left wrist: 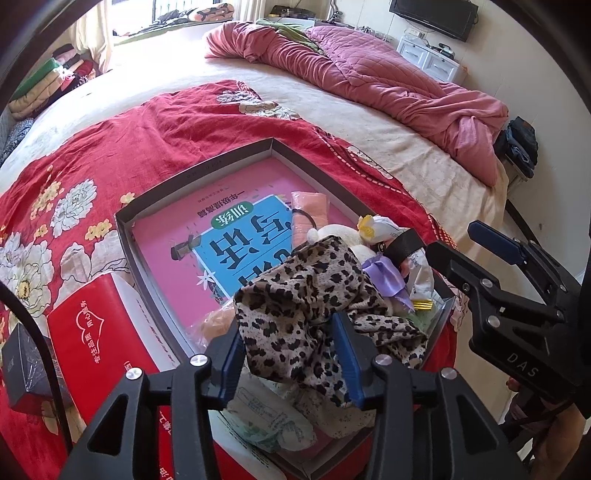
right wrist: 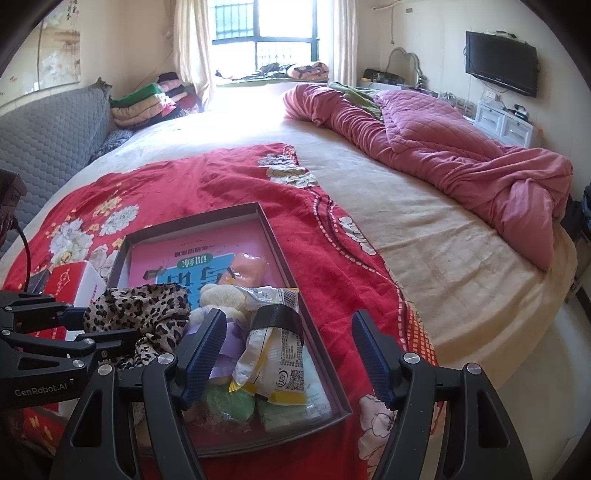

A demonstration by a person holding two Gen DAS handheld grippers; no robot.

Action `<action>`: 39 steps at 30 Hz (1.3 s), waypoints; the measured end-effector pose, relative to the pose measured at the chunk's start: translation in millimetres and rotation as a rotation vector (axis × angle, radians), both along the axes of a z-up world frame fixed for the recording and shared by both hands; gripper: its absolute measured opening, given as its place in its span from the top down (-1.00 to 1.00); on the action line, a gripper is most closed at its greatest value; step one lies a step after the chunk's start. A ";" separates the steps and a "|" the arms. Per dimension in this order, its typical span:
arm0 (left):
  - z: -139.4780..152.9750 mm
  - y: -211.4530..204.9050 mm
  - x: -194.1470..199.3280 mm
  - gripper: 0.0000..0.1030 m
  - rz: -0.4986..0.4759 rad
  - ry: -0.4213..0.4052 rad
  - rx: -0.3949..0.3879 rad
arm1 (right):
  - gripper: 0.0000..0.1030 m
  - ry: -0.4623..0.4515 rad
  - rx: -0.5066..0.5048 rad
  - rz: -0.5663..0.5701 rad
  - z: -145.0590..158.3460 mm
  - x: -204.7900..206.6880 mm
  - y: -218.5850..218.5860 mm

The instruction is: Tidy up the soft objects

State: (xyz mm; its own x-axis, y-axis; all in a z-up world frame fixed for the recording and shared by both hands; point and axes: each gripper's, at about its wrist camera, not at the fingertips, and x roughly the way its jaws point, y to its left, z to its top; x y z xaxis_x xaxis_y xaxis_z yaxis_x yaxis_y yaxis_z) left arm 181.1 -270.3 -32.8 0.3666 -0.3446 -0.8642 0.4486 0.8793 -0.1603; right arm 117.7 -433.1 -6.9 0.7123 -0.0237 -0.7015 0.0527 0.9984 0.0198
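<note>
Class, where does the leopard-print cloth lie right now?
In the left wrist view the leopard-print cloth lies low and central between the left gripper fingers, heaped in the tray beside the cream plush toy.

Sunlit window [right wrist: 264,35] behind bed [right wrist: 424,236]

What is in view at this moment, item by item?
Tray: one, grey, on the red cover.
Book: one, pink and blue, flat in the tray.
Leopard cloth: one, tan and black, over the tray's near end, between the left gripper's fingers.
Plush toy: one, cream, in the tray.
Snack packet: one, white and yellow, in the tray.
Red box: one, beside the tray.
Floral cover: one, red, on the bed.
Quilt: one, pink, bunched on the bed's far side.
Left gripper: black, blue pads.
Right gripper: same, open.
</note>
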 end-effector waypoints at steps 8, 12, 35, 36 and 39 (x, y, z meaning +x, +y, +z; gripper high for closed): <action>9.5 3.4 -3.7 -0.35 0.008 -0.031 -0.003 | -0.49 -0.010 -0.019 -0.002 5.7 -2.7 6.5; 14.0 6.4 -7.6 -0.53 0.010 -0.039 -0.006 | -0.49 -0.015 -0.028 -0.007 10.0 -6.2 10.3; 60.8 60.5 -54.5 -0.67 0.087 -0.145 0.012 | -0.52 -0.094 0.023 -0.133 67.2 -66.6 56.9; 63.1 64.1 -57.2 -0.67 0.093 -0.150 0.016 | -0.52 -0.109 0.041 -0.142 71.5 -73.6 60.1; 70.2 78.1 -67.4 -0.67 0.112 -0.160 0.016 | -0.52 -0.150 0.048 -0.172 85.7 -92.5 71.3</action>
